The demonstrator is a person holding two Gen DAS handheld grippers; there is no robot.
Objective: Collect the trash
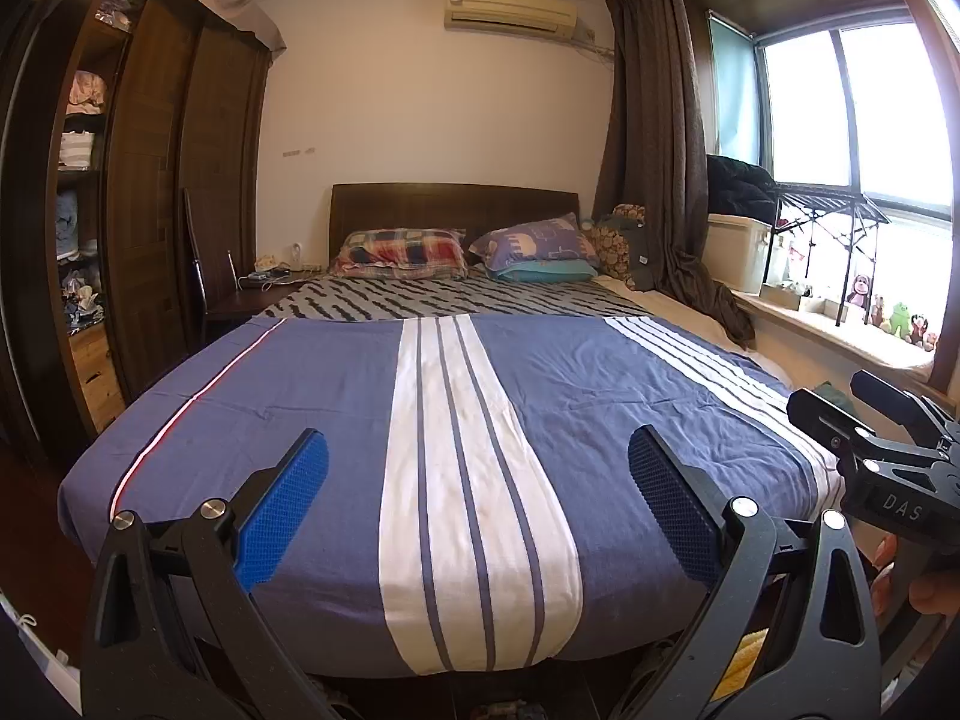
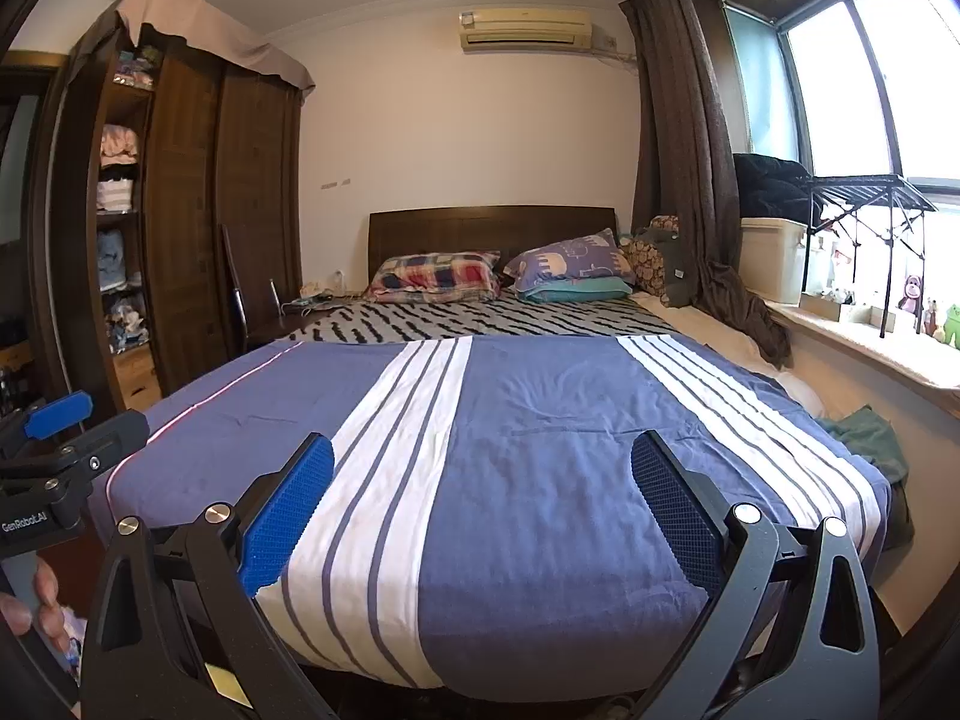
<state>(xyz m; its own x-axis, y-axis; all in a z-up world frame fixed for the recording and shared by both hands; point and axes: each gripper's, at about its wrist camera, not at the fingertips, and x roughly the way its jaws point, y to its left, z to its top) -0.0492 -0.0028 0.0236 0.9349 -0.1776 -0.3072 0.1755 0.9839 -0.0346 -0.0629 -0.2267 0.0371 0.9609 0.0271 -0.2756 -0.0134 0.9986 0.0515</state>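
Observation:
I see no trash in either view. My left gripper (image 1: 477, 504) is open and empty, held above the foot of a bed with a blue and white striped cover (image 1: 336, 396). My right gripper (image 2: 483, 504) is open and empty too, above the same cover (image 2: 540, 420), a little further right. The right gripper also shows at the right edge of the left wrist view (image 1: 888, 456), and the left gripper shows at the left edge of the right wrist view (image 2: 54, 444). A green cloth (image 2: 864, 432) lies at the bed's right edge.
Two pillows (image 1: 402, 252) lie by the headboard (image 1: 450, 201). A dark wardrobe with open shelves (image 1: 150, 192) stands left, with a cluttered bedside table (image 1: 264, 291) beside it. A curtain (image 1: 660, 138), a white storage box (image 1: 735, 255) and a windowsill with toys (image 1: 900, 318) are at the right.

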